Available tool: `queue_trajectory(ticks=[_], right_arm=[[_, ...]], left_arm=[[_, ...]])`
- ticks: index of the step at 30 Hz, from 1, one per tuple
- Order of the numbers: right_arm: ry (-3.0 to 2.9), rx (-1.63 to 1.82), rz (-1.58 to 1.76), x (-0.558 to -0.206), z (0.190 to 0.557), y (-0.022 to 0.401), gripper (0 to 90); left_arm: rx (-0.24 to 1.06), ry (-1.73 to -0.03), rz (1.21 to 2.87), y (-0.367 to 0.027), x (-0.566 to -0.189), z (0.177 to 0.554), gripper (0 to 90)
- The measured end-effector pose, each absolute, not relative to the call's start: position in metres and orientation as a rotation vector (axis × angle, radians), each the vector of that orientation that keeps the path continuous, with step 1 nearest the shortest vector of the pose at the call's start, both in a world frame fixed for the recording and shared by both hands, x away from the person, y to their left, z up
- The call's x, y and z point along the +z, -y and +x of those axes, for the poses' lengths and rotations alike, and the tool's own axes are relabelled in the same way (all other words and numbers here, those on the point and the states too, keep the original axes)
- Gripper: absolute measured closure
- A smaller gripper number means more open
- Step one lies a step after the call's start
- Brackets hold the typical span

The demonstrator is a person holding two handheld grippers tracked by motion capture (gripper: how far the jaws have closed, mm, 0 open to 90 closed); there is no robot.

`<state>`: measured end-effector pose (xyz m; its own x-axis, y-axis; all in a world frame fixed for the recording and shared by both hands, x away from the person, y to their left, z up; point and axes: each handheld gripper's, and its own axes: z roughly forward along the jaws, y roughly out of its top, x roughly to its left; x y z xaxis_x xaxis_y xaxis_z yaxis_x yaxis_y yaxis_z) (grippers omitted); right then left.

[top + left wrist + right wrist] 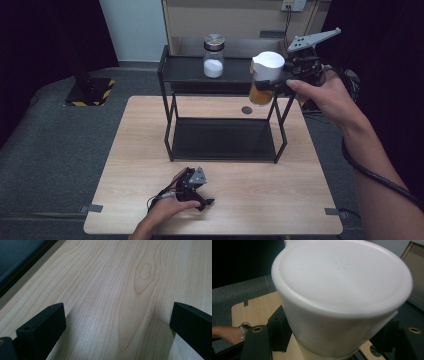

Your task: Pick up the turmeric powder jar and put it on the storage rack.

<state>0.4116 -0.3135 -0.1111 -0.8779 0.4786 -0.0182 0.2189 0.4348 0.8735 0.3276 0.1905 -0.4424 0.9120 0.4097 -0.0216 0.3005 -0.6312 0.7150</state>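
Jars number two. One, with a white lid (268, 61) and an orange filling, hangs in the air at the right end of the rack's top shelf (187, 69), clamped between the jaws of the right gripper (274, 84); in the right gripper view its white lid (342, 277) looms close, with a black jaw pressed against each side of the jar below it. The other jar (213, 56), with a metal lid and a white filling, stands upright on the top shelf, well apart from the held one. One black two-tier rack (170, 131) stands on the one wooden table (300, 200); its lower shelf is bare. One small dark disc (246, 110) lies on the table behind the rack. The left gripper (206, 202) rests low at the table's near edge, its jaws standing apart with only bare wood between them.
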Motion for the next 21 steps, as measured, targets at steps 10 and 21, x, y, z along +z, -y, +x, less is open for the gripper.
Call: queue_trajectory(ticks=[10,21], right_arm=[[-2.403,1.405,0.621,-0.095,0.428,0.305,31.5],[-2.377,1.387,0.654,-0.088,0.447,0.294,31.5]], left_arm=[[0.186,-0.5,2.301,-0.19,-0.442,0.328,0.0],[0.188,-0.506,2.301,-0.19,-0.442,0.327,0.0]])
